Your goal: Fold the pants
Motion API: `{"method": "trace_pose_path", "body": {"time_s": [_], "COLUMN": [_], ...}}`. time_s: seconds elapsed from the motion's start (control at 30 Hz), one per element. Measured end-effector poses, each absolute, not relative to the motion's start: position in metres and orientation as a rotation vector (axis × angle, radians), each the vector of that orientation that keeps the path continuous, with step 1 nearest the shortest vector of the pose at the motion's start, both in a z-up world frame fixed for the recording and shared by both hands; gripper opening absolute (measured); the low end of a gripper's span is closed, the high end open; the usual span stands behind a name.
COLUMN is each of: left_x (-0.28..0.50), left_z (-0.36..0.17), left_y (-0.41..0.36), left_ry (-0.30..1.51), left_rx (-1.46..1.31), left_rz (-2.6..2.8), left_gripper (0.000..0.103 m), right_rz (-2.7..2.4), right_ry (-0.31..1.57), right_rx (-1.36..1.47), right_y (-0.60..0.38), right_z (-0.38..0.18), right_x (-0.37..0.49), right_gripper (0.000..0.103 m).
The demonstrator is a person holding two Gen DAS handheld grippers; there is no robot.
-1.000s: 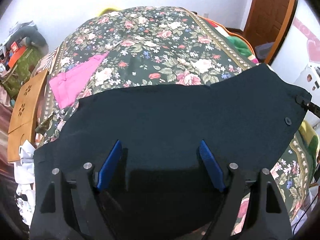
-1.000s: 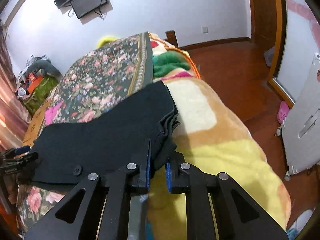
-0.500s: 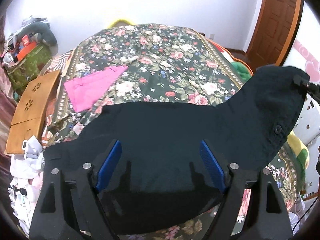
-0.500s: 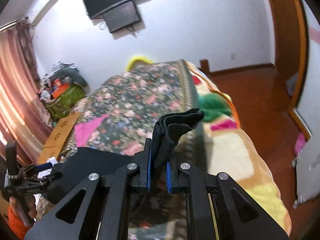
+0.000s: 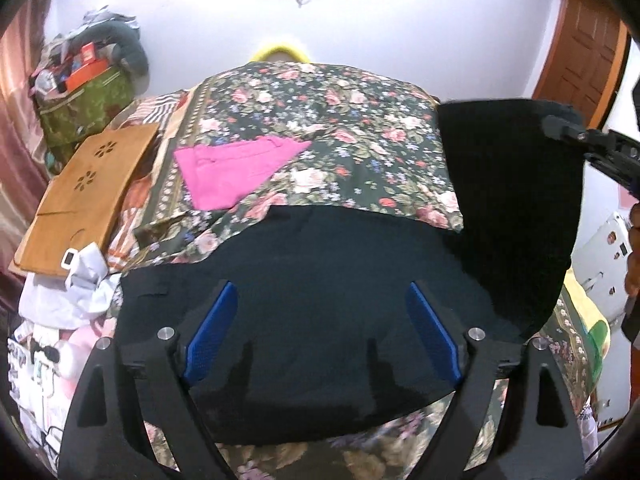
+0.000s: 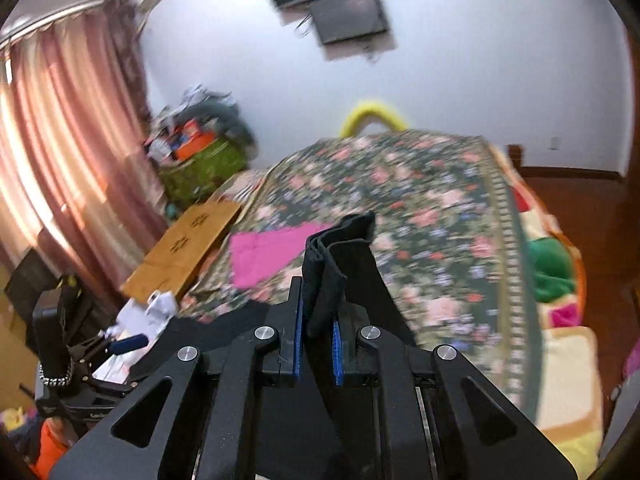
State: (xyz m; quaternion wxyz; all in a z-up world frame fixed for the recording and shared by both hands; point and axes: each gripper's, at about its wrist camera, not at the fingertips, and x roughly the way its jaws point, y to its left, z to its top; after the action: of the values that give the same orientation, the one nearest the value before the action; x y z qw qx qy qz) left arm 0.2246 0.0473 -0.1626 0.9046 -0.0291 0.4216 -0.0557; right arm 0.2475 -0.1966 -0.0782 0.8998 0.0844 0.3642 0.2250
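Note:
Black pants [image 5: 320, 304] lie on the near part of the floral bedspread [image 5: 320, 120]. My left gripper [image 5: 320, 332] is open above them, blue pads [image 5: 212, 332] wide apart, holding nothing. My right gripper [image 6: 316, 340] is shut on the bunched end of the pants [image 6: 340, 256], which stands up between its pads. In the left wrist view that end [image 5: 516, 200] is lifted high at the right, with the right gripper [image 5: 588, 144] at its top edge. The left gripper also shows low left in the right wrist view [image 6: 120, 346].
A pink garment [image 5: 236, 168] lies flat further up the bed. A wooden board [image 5: 88, 196] leans at the bed's left side above white clutter [image 5: 72, 292]. A green bag with boxes [image 5: 84, 100] stands by the wall. A yellow blanket [image 6: 568, 372] covers the bed's right side.
My right gripper has lifted its end of the black pants up off the bed and swung it toward the bed's middle. The left gripper stays open over the pants.

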Motion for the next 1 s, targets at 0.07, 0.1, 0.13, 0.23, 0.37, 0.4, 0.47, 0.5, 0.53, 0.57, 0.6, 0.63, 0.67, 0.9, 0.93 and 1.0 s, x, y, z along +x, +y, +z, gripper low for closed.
{"method": "trace_pose_path", "body": {"time_s": [0.07,0.1,0.13,0.23,0.37,0.4,0.47,0.5,0.53,0.57,0.6,0.63,0.67,0.9,0.93,1.0], "left_x": [0.221,0.219,0.218,0.215,0.214,0.214,0.214,0.214,0.214,0.214,0.214,0.214,0.215,0.221,0.223,0.225], "left_z": [-0.161,-0.160,-0.160,-0.160,-0.164,-0.166,-0.167,-0.168,-0.169,-0.169,-0.169,-0.170,-0.170,-0.166,-0.165,-0.163], "left_y": [0.055,0.060,0.063,0.072,0.078,0.079,0.079,0.078,0.078,0.077,0.076,0.075,0.074,0.060,0.058,0.054], "left_ry": [0.869,0.868,0.867,0.867,0.876,0.880,0.885,0.888,0.889,0.891,0.892,0.894,0.895,0.901,0.900,0.899], "left_rx": [-0.069,-0.076,-0.079,-0.086,-0.094,-0.094,-0.092,-0.090,-0.088,-0.087,-0.086,-0.085,-0.085,-0.054,-0.051,-0.047], "left_rz": [-0.104,-0.097,-0.092,-0.078,-0.067,-0.064,-0.061,-0.060,-0.059,-0.058,-0.058,-0.059,-0.060,-0.071,-0.074,-0.080], "left_gripper": [0.087,0.087,0.087,0.087,0.087,0.087,0.087,0.087,0.087,0.087,0.087,0.087,0.087,0.087,0.087,0.087], "right_rz": [0.510,0.531,0.552,0.613,0.662,0.672,0.695,0.700,0.712,0.720,0.722,0.725,0.731,0.766,0.764,0.747], "right_ry": [0.789,0.804,0.822,0.882,0.962,0.978,1.012,1.022,1.041,1.059,1.067,1.077,1.085,1.071,1.058,1.022], "right_rx": [0.150,0.134,0.116,0.066,-0.012,-0.026,-0.048,-0.052,-0.056,-0.057,-0.059,-0.057,-0.053,-0.003,0.002,0.014], "right_y": [-0.176,-0.166,-0.156,-0.132,-0.109,-0.105,-0.100,-0.098,-0.097,-0.097,-0.095,-0.095,-0.095,-0.106,-0.110,-0.120], "right_z": [-0.089,-0.094,-0.101,-0.122,-0.153,-0.158,-0.170,-0.171,-0.176,-0.179,-0.180,-0.181,-0.181,-0.167,-0.163,-0.154], "right_x": [0.250,0.249,0.247,0.238,0.221,0.217,0.209,0.207,0.204,0.203,0.201,0.200,0.198,0.190,0.190,0.190], "right_gripper": [0.010,0.010,0.010,0.010,0.010,0.010,0.010,0.011,0.013,0.015,0.016,0.017,0.020,0.039,0.039,0.041]}}
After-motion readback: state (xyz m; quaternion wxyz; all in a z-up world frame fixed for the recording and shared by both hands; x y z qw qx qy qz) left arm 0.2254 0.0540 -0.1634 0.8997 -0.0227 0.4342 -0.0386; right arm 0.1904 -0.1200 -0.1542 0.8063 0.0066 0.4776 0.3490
